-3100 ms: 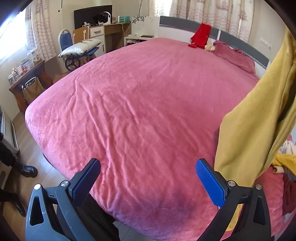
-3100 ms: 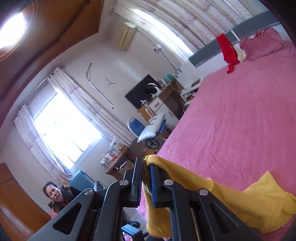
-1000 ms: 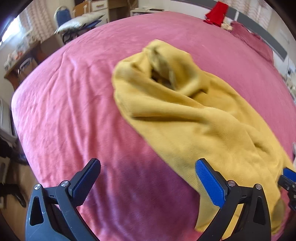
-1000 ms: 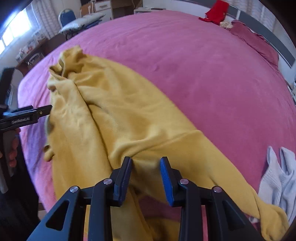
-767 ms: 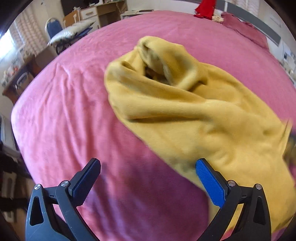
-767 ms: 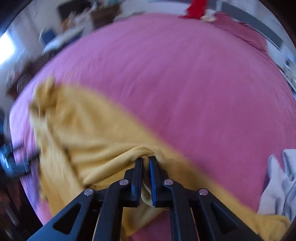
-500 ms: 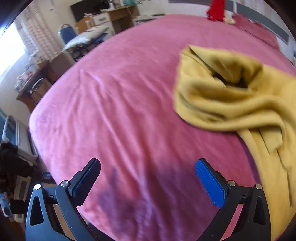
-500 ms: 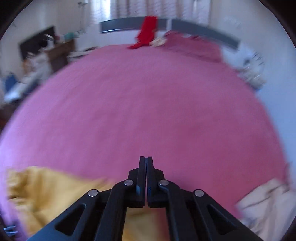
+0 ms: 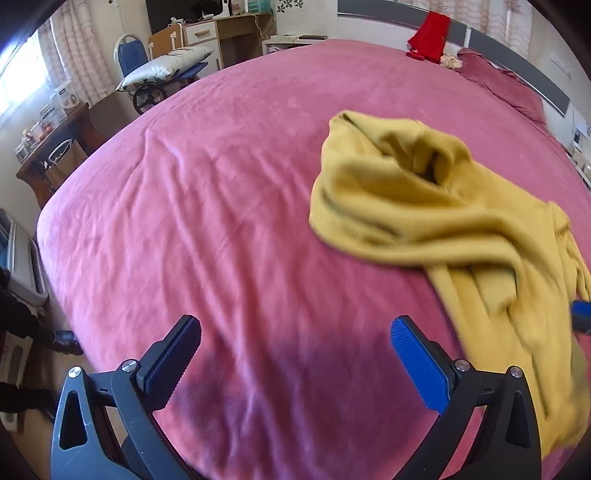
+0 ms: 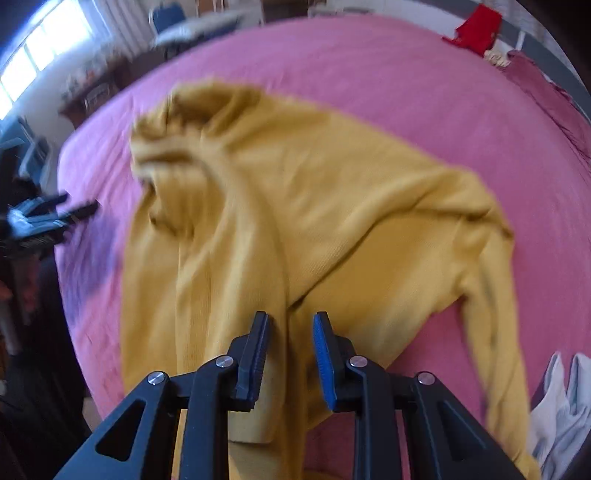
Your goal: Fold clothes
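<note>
A mustard-yellow sweater (image 9: 436, 206) lies crumpled on the pink bed cover (image 9: 221, 206), to the right of my left gripper (image 9: 295, 354), which is wide open over bare cover. In the right wrist view the sweater (image 10: 332, 206) spreads wider, collar end at the far left, one sleeve (image 10: 498, 332) trailing to the right. My right gripper (image 10: 290, 343) hovers over the sweater's near part, partly open, with nothing clamped; a fold of cloth runs below the gap. The left gripper (image 10: 48, 218) shows blurred at the left edge.
A red garment (image 9: 430, 35) hangs on the headboard, beside a pink pillow (image 9: 498, 77). White clothes (image 10: 557, 406) lie at the bed's near right. A desk, a blue chair with a cushion (image 9: 162, 70) and a side table (image 9: 55, 147) stand left of the bed.
The right gripper, shut on the sweater half a second ago while it dragged it, now stands partly open over it. The sweater lies more spread out. The left gripper stayed open.
</note>
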`<state>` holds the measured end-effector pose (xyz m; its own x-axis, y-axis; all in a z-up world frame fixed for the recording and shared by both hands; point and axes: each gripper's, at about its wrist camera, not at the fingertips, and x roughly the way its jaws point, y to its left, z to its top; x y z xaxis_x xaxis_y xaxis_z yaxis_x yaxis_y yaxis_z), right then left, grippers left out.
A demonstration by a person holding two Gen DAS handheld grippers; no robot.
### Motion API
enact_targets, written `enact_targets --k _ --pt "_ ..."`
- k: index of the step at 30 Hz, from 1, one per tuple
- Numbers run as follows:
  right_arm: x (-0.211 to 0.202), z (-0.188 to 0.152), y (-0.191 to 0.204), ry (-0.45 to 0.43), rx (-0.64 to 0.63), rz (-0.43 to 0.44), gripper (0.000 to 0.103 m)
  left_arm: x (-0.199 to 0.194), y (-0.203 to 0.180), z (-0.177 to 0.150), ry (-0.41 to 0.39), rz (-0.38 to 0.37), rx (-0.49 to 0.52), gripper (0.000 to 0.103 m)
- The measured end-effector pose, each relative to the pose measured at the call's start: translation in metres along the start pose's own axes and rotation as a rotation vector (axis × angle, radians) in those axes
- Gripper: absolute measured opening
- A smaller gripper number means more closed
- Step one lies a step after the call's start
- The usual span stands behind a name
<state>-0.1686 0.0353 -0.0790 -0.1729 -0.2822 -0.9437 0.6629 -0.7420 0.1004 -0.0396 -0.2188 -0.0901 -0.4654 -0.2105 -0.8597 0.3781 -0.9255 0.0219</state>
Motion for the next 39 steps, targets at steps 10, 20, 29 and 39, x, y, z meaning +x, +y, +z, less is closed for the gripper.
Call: enact_targets --k 10,20,29,39 --pt "-0.056 0.038 0.094 -0.136 0.089 0.3 0.001 -0.041 0.119 -0.033 -0.026 0.085 -0.158 0.103" --pt "-0.041 0.074 0.349 -0.177 -0.213 0.635 0.022 -0.081 0.25 -0.038 -0.073 0.314 -0.375 0.103" --pt "-0.044 -0.013 0.138 -0.219 0.152 0.331 0.023 -0.039 0.139 -0.003 -0.086 0.176 -0.133 0.103" --pt "-0.037 -0.021 -0.087 -0.198 0.564 0.199 0.028 0.022 -0.032 0.074 -0.088 0.039 0.148 0.103"
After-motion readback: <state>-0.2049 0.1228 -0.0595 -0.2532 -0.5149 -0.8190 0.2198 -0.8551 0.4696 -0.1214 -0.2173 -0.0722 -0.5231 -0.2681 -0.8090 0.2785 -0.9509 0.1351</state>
